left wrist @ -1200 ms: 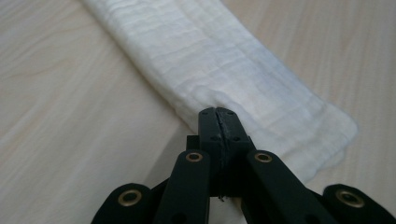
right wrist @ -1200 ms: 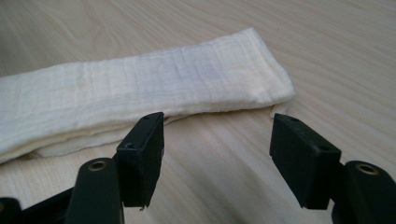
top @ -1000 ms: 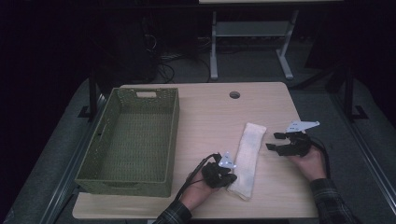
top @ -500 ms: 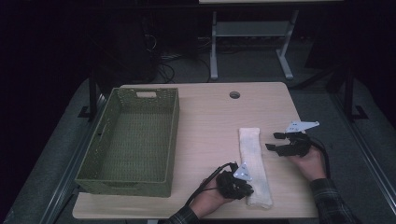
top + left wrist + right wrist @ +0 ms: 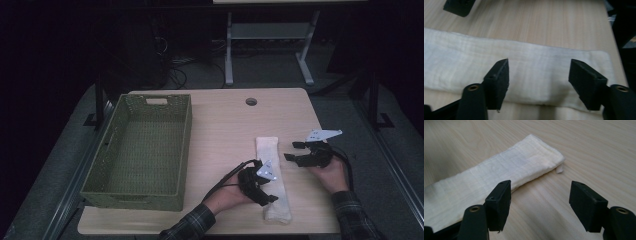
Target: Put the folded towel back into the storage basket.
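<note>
- Table (image 5: 220,125): light wood, with one round hole at its far edge. Everything in the work sits on it.
- Basket (image 5: 186,150): green, woven, on the left half of the table. Nothing lies in it, so if the cloth is meant to end up there, that step is not yet done.
- Cloth (image 5: 272,167): white, folded into a long narrow strip that runs near to far, right of the basket and well apart from it. Its far end looks neat and squared. By my reading the folding is well along, perhaps one more fold short of a compact bundle, and the move to the basket is all left to do.
- Left gripper (image 5: 267,192): over the near part of the strip. Its jaws have just been opening and now stand wide apart above the cloth; in the left gripper view the pads (image 5: 499,77) sit clear of the fabric, pressing nothing. I judge it has let the cloth go.
- Right gripper (image 5: 295,151): just right of the strip, toward its far end, jaws apart and empty; bare wood shows between them in the right gripper view, with the cloth's end (image 5: 541,157) beyond.
</note>
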`<state>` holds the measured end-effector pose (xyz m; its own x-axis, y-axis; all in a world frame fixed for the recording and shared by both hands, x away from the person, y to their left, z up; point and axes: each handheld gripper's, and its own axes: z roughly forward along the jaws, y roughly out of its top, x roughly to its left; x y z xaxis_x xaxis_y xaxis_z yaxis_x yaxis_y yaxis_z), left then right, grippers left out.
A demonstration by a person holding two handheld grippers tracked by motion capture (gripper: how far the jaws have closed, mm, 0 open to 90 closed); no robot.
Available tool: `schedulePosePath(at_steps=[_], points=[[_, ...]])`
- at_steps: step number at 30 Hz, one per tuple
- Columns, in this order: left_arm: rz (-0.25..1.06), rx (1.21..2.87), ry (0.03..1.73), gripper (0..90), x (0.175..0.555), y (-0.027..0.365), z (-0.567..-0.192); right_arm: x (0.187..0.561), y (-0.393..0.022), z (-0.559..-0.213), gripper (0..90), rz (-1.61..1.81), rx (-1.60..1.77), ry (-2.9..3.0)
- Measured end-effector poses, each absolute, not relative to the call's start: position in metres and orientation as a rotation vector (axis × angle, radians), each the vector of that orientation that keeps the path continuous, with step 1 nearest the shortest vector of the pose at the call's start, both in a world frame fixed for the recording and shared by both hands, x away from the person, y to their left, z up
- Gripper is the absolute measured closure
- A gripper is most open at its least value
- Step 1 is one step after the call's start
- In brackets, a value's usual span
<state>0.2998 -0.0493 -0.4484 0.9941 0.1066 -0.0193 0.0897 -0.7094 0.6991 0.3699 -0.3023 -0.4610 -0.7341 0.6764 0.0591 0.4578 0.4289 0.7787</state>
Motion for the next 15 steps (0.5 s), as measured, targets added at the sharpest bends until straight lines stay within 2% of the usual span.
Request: schedulePosePath(at_steps=[2,10,12,15], points=[[0.007,2.368,0.123,27.6,0.304,-0.053,-0.451,0.369,-0.302,-0.461,33.7,1.195,0.984,2.423],[-0.016,2.405,0.137,25.0,0.310,-0.059,-0.467,0.369,-0.303,-0.461,33.7,1.184,0.993,2.422],[0.002,2.392,0.150,25.5,0.309,-0.058,-0.468,0.370,-0.303,-0.461,33.8,1.183,0.977,2.426],[0.039,2.406,0.154,30.9,0.305,-0.058,-0.467,0.370,-0.302,-0.461,33.8,1.185,0.981,2.432]])
